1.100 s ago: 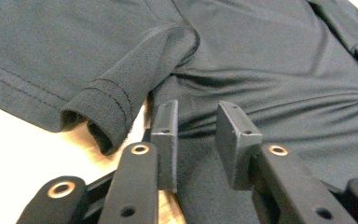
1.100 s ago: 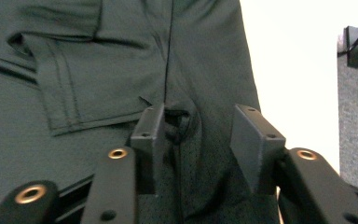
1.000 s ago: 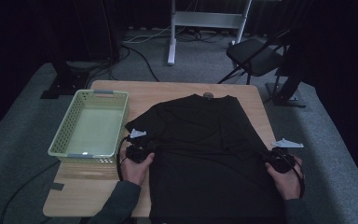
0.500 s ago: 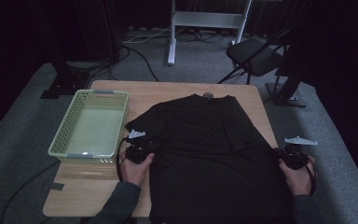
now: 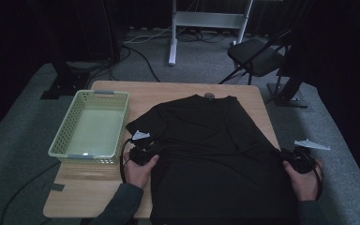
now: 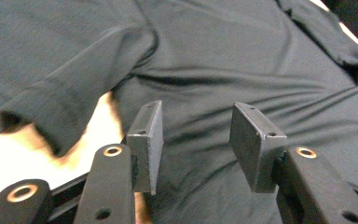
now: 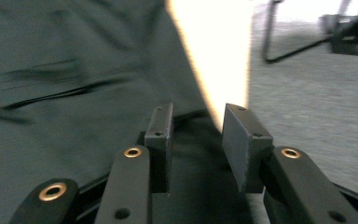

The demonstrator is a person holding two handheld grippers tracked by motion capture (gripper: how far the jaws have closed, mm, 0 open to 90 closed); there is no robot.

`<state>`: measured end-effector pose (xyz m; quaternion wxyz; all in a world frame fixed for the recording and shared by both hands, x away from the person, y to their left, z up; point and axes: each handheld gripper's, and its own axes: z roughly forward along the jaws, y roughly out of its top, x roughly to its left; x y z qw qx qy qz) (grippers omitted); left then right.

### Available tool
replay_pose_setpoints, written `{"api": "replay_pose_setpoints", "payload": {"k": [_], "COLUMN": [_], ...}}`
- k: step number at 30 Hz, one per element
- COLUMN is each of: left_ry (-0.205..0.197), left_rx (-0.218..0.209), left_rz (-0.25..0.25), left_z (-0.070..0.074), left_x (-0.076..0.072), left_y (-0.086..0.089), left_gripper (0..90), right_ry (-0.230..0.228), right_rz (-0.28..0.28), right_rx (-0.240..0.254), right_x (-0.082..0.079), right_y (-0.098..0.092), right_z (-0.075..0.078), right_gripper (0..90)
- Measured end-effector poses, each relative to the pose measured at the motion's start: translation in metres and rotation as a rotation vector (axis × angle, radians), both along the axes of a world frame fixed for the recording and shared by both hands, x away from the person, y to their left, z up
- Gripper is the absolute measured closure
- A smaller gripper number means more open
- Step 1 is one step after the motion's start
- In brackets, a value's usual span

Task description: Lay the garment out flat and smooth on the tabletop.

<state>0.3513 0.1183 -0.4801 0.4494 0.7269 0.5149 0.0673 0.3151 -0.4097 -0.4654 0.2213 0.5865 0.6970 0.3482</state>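
Desk: a light wooden desk (image 5: 178, 91) with rounded corners, smooth and matt, with a small dark patch near its front left corner.
Room: dim, with grey carpet (image 5: 23, 122) all round the desk; a black folding chair (image 5: 258, 56) stands beyond the far right corner, a white metal frame (image 5: 211, 21) rises at the back, and cables run across the floor.
Basket: a pale green plastic basket (image 5: 104, 96) with perforated walls sits on the left part of the desk, just beside the shirt's sleeve.
Shirt: a black short-sleeved T-shirt (image 5: 215, 150) lies spread flat on the middle and right of the desk, collar toward the far edge, hem toward the person; its lower part reaches the near edge.
Shirt surface: soft knit cloth, matt, with shallow creases running across the chest; in the left gripper view the sleeve (image 6: 74, 88) lies folded outward with a stitched cuff, bare desk showing beside it.
Left tongs: the left tongs (image 5: 143, 152), held in one hand at the shirt's left side below the sleeve, have just been opening; the jaws stand apart above the cloth (image 6: 196, 140), nothing pinched between them.
Right tongs: the right tongs (image 5: 300, 159) are at the shirt's right edge, past the desk's side; they too have just been opening, jaws apart (image 7: 196, 144) over the dark cloth, gripping nothing.
Tong build: black flat rectangular pads on black arms with brass-ringed holes.
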Motion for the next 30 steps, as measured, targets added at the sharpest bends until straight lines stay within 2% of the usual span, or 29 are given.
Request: {"api": "replay_pose_setpoints", "payload": {"k": [2,5,8,11,12,14,16,17,18,22,27,30], "left_ry": [-0.008,-0.024,-0.027,-0.011,-0.004,0.005,0.018,0.019,0.019,0.021,0.016,0.014], "left_rx": [-0.011,-0.033,-0.043,-0.042,-0.042,-0.042,-0.032,-0.032,-0.029,-0.026,-0.023,-0.029], "left_rz": [0.005,0.014,0.019,0.027,0.029,0.033,0.029,0.026,0.028,0.026,0.022,0.023], "left_z": [0.002,0.006,0.007,0.004,0.001,-0.001,-0.004,-0.005,-0.005,-0.007,-0.007,-0.008], "left_x": [0.003,0.009,0.016,0.024,0.026,0.027,0.029,0.029,0.029,0.030,0.030,0.030], "left_y": [-0.002,-0.003,-0.005,-0.006,-0.006,-0.006,-0.006,-0.006,-0.006,-0.007,-0.007,-0.006], "left_gripper": [53.0,52.5,51.3,50.9,50.9,50.8,50.6,50.6,50.5,50.1,49.8,49.8], "right_ry": [0.022,0.029,0.037,0.033,0.033,0.041,0.047,0.048,0.046,0.040,0.033,0.026], "right_rz": [0.040,0.069,0.082,0.095,0.097,0.114,0.120,0.111,0.106,0.036,-0.043,-0.097], "right_rx": [0.030,0.015,-0.039,-0.074,-0.080,-0.084,-0.112,-0.135,-0.138,-0.173,-0.167,-0.173], "right_x": [-0.002,-0.003,-0.005,-0.006,-0.006,-0.005,-0.004,-0.003,-0.002,0.004,0.012,0.014], "right_y": [0.013,0.026,0.036,0.042,0.042,0.041,0.041,0.039,0.037,0.019,-0.017,-0.033], "right_z": [-0.005,-0.009,-0.012,-0.016,-0.015,-0.013,-0.011,-0.009,-0.008,-0.005,-0.001,0.005], "right_gripper": [60.5,57.4,54.8,51.7,52.7,66.6,76.6,80.7,82.0,83.7,83.7,82.2]}}
